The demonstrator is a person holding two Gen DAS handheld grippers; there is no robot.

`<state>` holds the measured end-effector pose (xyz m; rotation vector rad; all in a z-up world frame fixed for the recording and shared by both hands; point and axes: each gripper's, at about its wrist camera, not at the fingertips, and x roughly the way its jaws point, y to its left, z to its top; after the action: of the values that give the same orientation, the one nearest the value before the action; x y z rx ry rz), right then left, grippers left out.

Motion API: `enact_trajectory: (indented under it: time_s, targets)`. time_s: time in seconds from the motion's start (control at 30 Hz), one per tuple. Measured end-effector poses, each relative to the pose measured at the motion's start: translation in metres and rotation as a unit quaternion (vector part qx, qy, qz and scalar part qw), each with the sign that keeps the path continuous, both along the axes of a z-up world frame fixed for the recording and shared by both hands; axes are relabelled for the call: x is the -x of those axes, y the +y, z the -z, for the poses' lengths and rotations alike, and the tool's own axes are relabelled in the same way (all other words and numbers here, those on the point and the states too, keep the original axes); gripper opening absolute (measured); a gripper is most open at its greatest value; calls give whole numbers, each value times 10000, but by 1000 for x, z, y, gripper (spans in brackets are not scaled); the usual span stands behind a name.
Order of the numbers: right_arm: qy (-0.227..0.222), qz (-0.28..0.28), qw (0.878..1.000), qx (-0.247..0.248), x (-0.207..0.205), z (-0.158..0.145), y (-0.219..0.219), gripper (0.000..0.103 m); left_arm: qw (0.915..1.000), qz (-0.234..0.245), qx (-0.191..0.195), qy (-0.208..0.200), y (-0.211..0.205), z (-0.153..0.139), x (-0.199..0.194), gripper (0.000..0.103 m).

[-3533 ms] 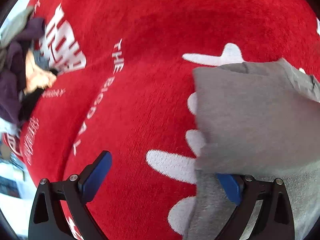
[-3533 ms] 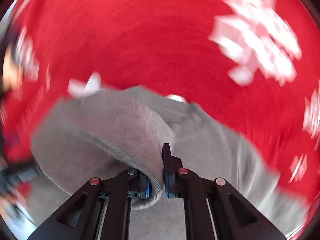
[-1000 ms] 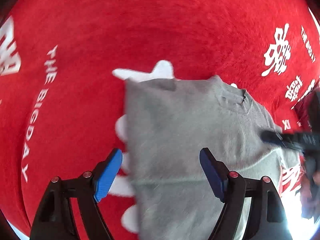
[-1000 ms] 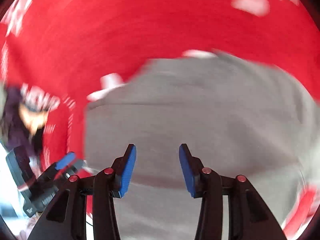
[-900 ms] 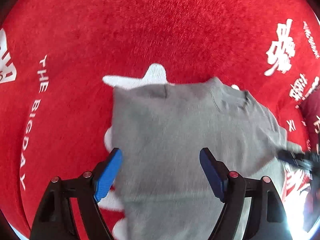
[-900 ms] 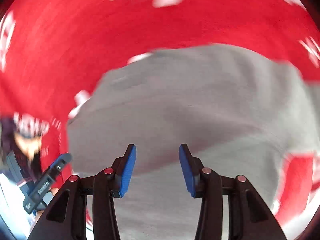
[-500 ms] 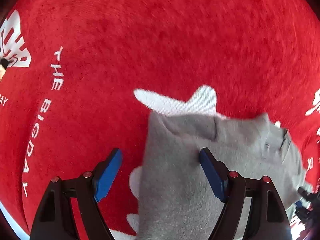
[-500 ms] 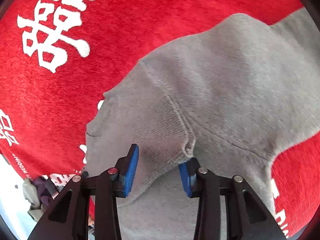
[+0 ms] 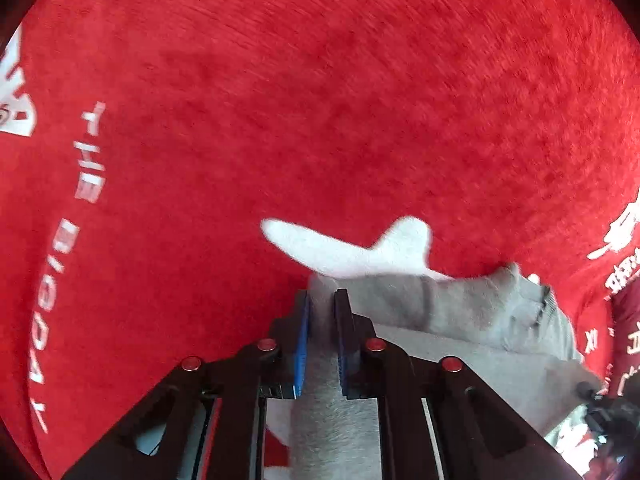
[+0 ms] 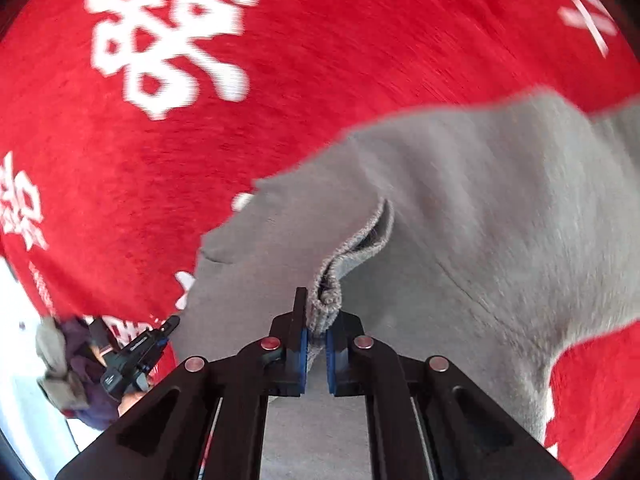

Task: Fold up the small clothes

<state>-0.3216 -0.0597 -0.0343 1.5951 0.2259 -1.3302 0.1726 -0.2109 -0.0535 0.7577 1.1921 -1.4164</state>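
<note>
A small grey knit sweater (image 9: 460, 312) lies partly folded on a red cloth with white print (image 9: 320, 120). My left gripper (image 9: 320, 304) is shut on a corner of the sweater's folded edge. In the right wrist view the sweater (image 10: 480, 200) spreads to the right. My right gripper (image 10: 318, 312) is shut on its ribbed edge (image 10: 352, 248), which bunches up between the blue pads. The left gripper shows small at the lower left of the right wrist view (image 10: 136, 352).
The red cloth (image 10: 280, 60) covers the whole surface, with large white characters (image 10: 168, 40) at the upper left. A heap of dark and grey clothes (image 10: 68, 368) lies at the cloth's lower-left edge.
Both grippers were open half a second ago. Both have closed on the grey sweater, the left on its folded corner, the right on its ribbed edge.
</note>
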Motion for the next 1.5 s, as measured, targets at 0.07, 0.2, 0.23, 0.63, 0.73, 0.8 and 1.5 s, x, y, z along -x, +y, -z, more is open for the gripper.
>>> enact_trajectory:
  time_s: [0.07, 0.2, 0.23, 0.63, 0.73, 0.8, 1.5]
  targets:
    - [318, -230, 9992, -36, -2, 1, -7, 7, 9997, -225, -67, 7, -3, 4, -12, 13]
    - [335, -342, 9976, -500, 8, 32, -5, 8, 9989, -388, -139, -215, 1, -4, -30, 14]
    - [331, -338, 9973, -565, 9, 36, -2, 9, 9993, -231, -127, -261, 3, -8, -28, 14]
    - [667, -334, 9945, -739, 2, 0, 24, 44, 9934, 1047, -159, -431, 71, -31, 67, 76]
    - [586, -442, 9944, -758, -1, -5, 34, 45, 9903, 1326, -259, -313, 89, -30, 94, 83]
    - [549, -514, 9942, -765, -2, -6, 40, 45, 9877, 1479, -367, -342, 97, -26, 119, 83]
    - [165, -397, 9960, -778, 75, -11, 130, 50, 9589, 2651, -211, -991, 125, -3, 359, 83]
